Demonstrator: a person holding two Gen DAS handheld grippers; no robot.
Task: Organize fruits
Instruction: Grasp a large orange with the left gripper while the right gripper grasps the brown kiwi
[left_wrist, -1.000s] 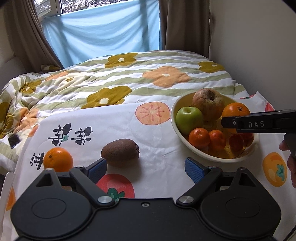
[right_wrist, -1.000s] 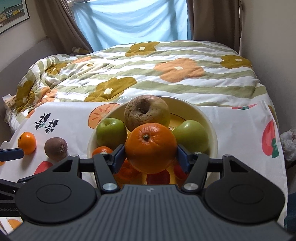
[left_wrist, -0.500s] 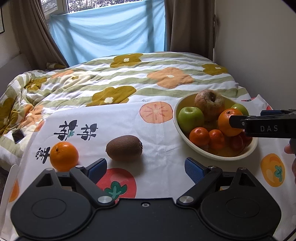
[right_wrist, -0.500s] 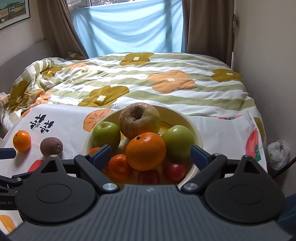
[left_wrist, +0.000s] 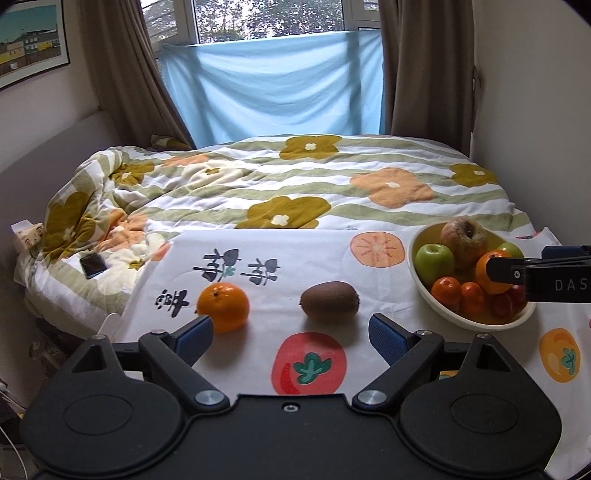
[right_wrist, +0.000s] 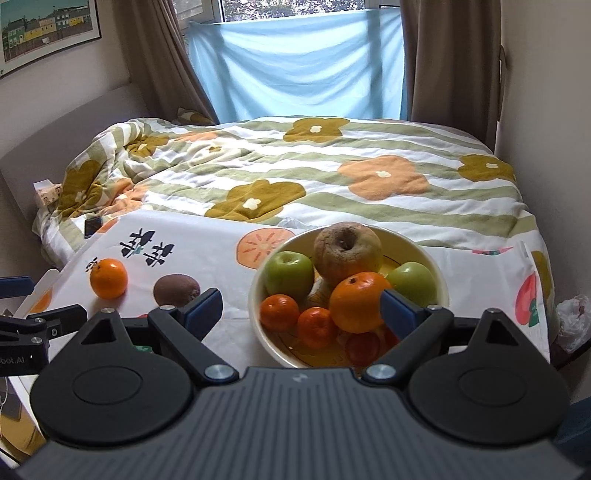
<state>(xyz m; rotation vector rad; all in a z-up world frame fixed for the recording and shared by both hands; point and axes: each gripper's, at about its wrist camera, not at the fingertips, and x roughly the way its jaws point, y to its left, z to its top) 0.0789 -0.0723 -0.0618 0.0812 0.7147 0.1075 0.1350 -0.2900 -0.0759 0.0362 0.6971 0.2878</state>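
A cream bowl (right_wrist: 436, 280) (left_wrist: 419, 280) on the fruit-print cloth holds a large orange (right_wrist: 358, 301), two green apples (right_wrist: 290, 271), a wrinkled brown apple (right_wrist: 347, 251), two tangerines and a red fruit. My right gripper (right_wrist: 299, 306) hangs open above the bowl's near rim, the large orange lying free just inside its right finger. Left of the bowl lie a brown kiwi (left_wrist: 330, 300) (right_wrist: 176, 290) and a loose orange (left_wrist: 222, 306) (right_wrist: 108, 277). My left gripper (left_wrist: 290, 332) stands open and empty, just short of the kiwi and the orange.
The cloth covers a small table (left_wrist: 332, 369) pushed against a bed with a flowered quilt (left_wrist: 295, 177). A phone (left_wrist: 92, 264) lies on the quilt at left. A wall stands close on the right, a window with a blue sheet at the back.
The right gripper let go of the large orange, which now lies in the bowl, then opened wide and drew back and up. The left gripper also pulled back and rose.
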